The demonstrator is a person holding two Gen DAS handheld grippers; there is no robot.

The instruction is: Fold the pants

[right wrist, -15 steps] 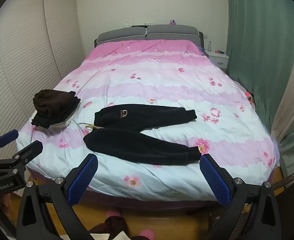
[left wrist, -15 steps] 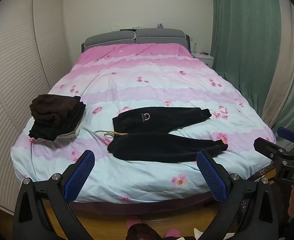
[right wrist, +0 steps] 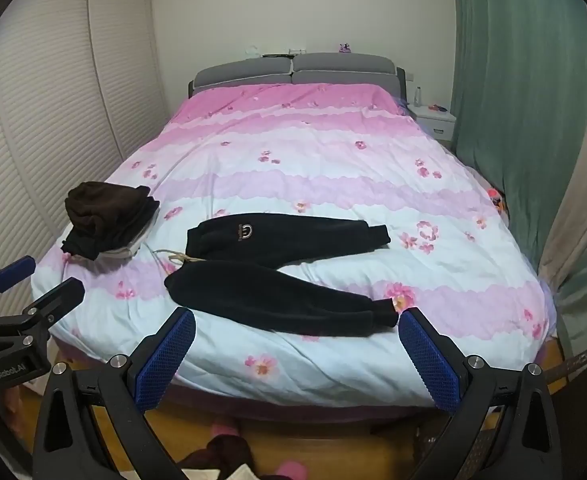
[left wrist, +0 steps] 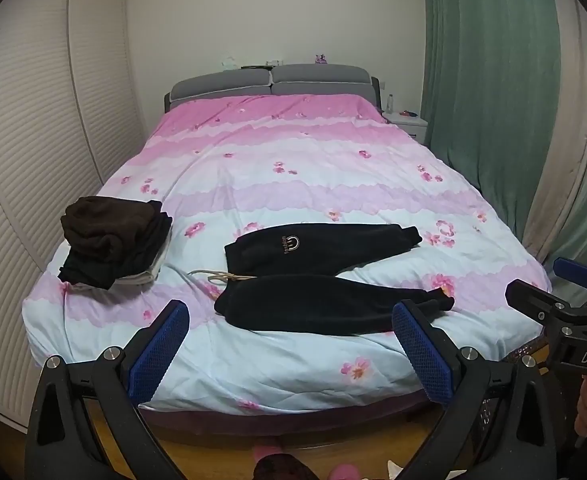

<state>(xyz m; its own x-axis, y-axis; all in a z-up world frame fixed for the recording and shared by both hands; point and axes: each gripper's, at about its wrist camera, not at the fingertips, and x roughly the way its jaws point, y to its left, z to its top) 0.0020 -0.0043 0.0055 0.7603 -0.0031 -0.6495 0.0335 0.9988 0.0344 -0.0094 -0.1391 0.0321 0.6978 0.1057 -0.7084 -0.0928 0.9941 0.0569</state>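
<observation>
Approach, fold not begun.
Black pants [left wrist: 321, 280] lie spread across bed [left wrist: 293, 364] near its foot, legs splayed. Left claw [left wrist: 289, 350] and right claw [right wrist: 297, 356] both wide, empty. Best: take waistband and cuff of the near leg together, lift evenly.

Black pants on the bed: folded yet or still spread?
Spread, unfolded. The black pants lie flat on the bed, legs apart in a V, drawstring trailing at the waist. Both grippers are open and off them.
</observation>
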